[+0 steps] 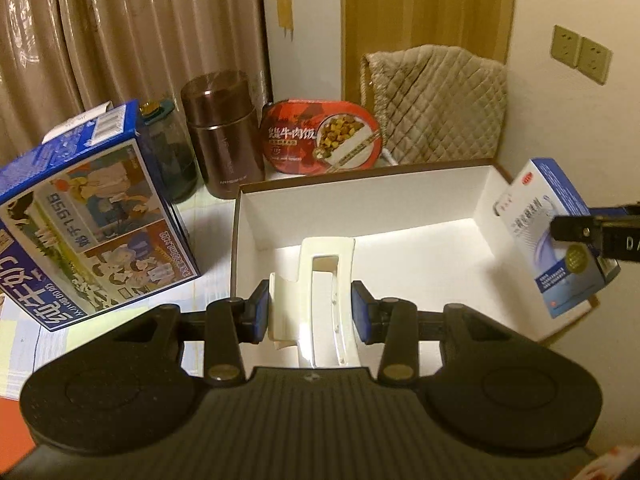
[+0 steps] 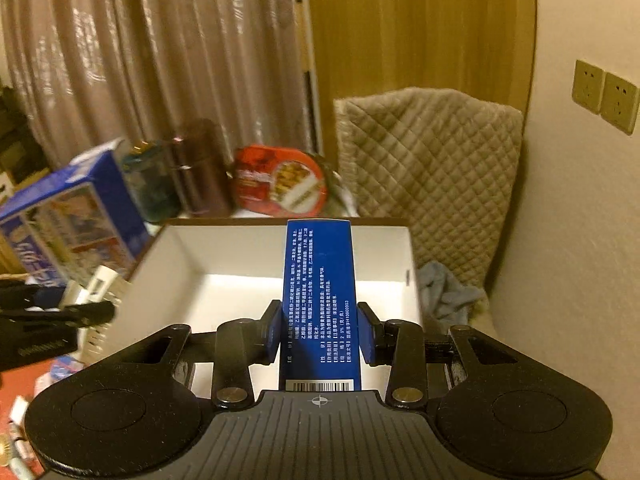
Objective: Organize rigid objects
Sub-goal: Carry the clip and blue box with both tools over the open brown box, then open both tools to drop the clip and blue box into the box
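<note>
Care is needed at the white box (image 1: 256,216): the cream clip (image 1: 320,300) clamped by the left gripper (image 1: 310,310) and the blue carton (image 2: 318,300) pinched by the right gripper (image 2: 318,334) should be lowered apart, flat, before being released

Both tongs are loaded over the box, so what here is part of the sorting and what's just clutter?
In play: white clip in left tongs; blue medicine box in right tongs; open white box.
Lying about: milk carton, brown flask, meal tub, quilted cushion.
</note>
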Motion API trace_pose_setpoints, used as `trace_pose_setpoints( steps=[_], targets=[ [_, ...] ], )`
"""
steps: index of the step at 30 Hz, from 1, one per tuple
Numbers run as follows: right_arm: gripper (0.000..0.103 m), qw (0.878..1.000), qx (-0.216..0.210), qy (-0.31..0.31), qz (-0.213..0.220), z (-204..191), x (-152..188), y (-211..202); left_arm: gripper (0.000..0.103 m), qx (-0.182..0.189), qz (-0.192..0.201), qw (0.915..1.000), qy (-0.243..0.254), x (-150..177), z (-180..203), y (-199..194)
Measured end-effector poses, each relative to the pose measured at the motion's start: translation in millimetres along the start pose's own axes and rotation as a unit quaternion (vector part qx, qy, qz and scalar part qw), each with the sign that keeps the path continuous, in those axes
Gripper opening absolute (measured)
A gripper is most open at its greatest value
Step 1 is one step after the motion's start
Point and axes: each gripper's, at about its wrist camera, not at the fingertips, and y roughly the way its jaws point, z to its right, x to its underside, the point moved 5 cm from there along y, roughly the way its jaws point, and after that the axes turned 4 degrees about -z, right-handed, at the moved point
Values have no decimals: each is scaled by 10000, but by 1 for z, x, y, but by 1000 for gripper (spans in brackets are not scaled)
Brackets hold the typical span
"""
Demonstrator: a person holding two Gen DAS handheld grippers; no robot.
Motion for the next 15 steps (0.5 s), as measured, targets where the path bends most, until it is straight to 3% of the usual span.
trace_pose_setpoints(
  steps=[7,15],
  targets=[
    [35,9985,347,-28,-434,13,10,50,37,-109,-312,9994,61,-8,-2,41],
    [35,9961,521,-148,-691,15,18,78,37,-186,-599,9980,52,-4,-6,70]
  ],
)
